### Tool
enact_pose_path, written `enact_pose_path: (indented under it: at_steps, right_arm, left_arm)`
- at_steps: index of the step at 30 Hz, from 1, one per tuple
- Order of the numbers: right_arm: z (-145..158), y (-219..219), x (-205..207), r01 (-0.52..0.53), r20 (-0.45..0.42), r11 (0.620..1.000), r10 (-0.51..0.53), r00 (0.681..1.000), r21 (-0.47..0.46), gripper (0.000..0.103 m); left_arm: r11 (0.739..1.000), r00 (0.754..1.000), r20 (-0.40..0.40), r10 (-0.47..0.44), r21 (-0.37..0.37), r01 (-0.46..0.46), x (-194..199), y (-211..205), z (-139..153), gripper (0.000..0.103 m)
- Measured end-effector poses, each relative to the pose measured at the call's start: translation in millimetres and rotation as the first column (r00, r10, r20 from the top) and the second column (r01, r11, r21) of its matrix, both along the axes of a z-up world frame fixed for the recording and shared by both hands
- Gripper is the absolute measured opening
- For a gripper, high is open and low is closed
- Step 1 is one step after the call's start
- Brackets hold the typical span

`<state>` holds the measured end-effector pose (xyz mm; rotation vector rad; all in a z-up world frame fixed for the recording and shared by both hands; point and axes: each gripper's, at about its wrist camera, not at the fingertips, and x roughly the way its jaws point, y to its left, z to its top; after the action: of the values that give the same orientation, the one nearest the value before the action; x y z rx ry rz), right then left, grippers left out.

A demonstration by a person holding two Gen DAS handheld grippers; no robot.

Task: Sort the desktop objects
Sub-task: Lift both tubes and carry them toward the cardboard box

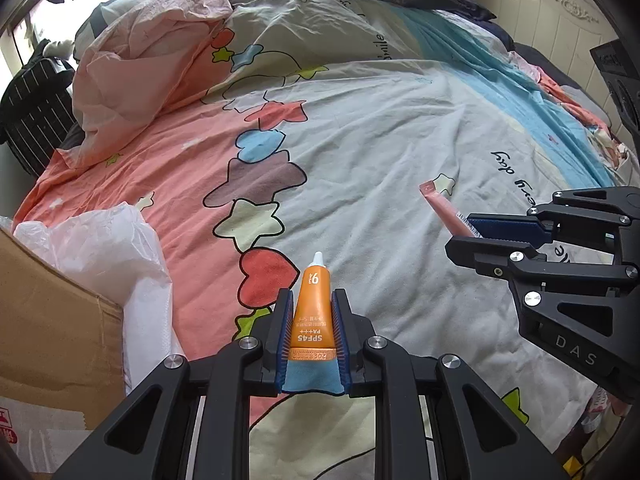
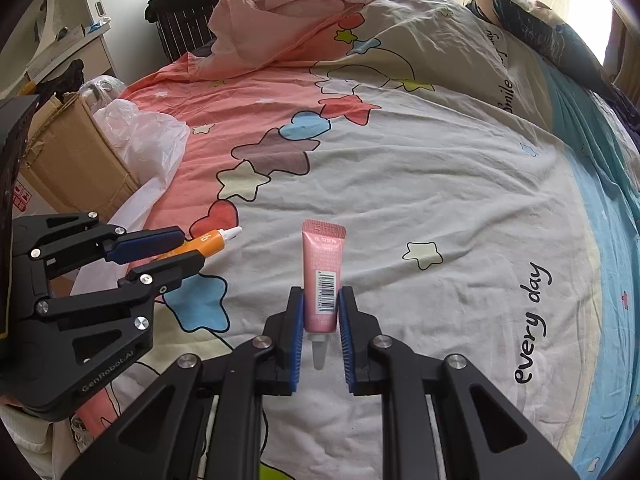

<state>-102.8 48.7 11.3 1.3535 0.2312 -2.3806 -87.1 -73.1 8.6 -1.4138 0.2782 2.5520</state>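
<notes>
Orange tube [image 1: 313,308] sits clamped in the left gripper [image 1: 313,332], white cap pointing forward, held level above the quilt [image 1: 380,140]. Alongside it, the right gripper [image 2: 320,320] pinches a pink tube [image 2: 323,276], crimped end forward, cap toward the camera. Flat quilt lies open ahead; a cardboard box [image 2: 76,160] and white plastic bag [image 2: 148,136] crowd the left edge.

The orange tube [image 1: 312,312] and pink tube [image 2: 322,276] look like smooth, slightly shiny plastic. The bed sheet [image 1: 380,140] is soft, wrinkled cloth. Beside it, the box [image 1: 48,312] is rough brown cardboard.
</notes>
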Motion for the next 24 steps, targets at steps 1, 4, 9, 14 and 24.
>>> enact_pose_path:
  at_steps: [1,4,9,14,24]
  right_arm:
    - [2.9,-0.1,2.5,-0.002,-0.005,1.000,0.002,1.000,-0.001,0.016]
    - [10.8,-0.8,9.5,-0.004,-0.018,1.000,0.004,1.000,-0.003,0.016]
    - [25.5,-2.8,24.6,-0.014,-0.046,1.000,0.013,0.999,-0.009,0.016]
    - [41.9,-6.5,42.2,-0.027,-0.080,1.000,0.026,0.996,-0.014,0.016]
    - [71.5,-18.7,72.6,-0.065,-0.139,0.997,0.061,0.988,-0.029,0.016]
  left_arm:
    - [1.000,1.000,-0.005,0.002,0.001,-0.002,2.3,0.0,2.9,0.020]
    - [1.000,1.000,-0.021,0.002,-0.003,-0.002,10.4,1.4,12.7,0.020]
    - [1.000,0.999,-0.055,0.002,-0.009,-0.003,26.0,3.1,30.7,0.020]
    - [1.000,0.996,-0.089,0.008,-0.011,-0.009,43.2,1.2,49.5,0.020]
    - [0.999,0.988,-0.147,0.043,-0.013,-0.045,71.6,-11.6,80.4,0.020]
